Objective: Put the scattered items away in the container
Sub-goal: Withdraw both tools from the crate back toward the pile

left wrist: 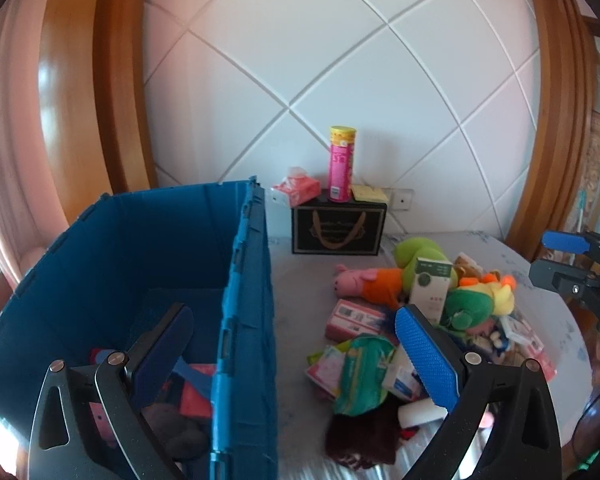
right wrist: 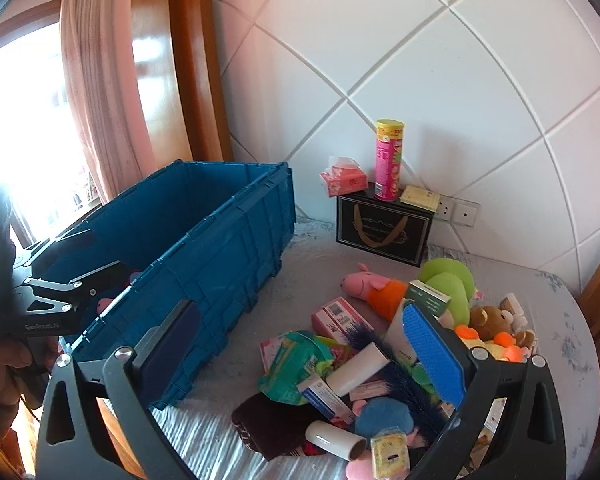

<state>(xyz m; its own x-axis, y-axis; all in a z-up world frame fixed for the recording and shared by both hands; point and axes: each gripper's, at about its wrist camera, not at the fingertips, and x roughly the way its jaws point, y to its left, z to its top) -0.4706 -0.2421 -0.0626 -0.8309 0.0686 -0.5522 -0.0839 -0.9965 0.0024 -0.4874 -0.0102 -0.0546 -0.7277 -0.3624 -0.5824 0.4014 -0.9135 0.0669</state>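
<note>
The crate [right wrist: 204, 240], blue and lidless, stands at the left of the grey bed [right wrist: 560, 320], its long axis running from the near corner away toward the white wall; its open top faces up, ready to receive. A few items already lie on its floor, a pink box [left wrist: 196, 396] among them. The left gripper [left wrist: 296, 344] is released, jaws wide and empty, straddling the crate's right wall, one finger over the inside and one outside; it appears placed there between a drop and the next pick. Right of the crate lies the pile [right wrist: 360, 360] of scattered items, heaped close together and clear of the crate. In it, a pig toy [right wrist: 374, 286] lies flat, snout toward the crate, and a white roll [right wrist: 358, 368] lies aslant. The right gripper [right wrist: 300, 352] is likewise released and empty, poised above the pile, judged ready to descend. Beyond the pile, a black box [right wrist: 384, 232] stands against the wall.
</note>
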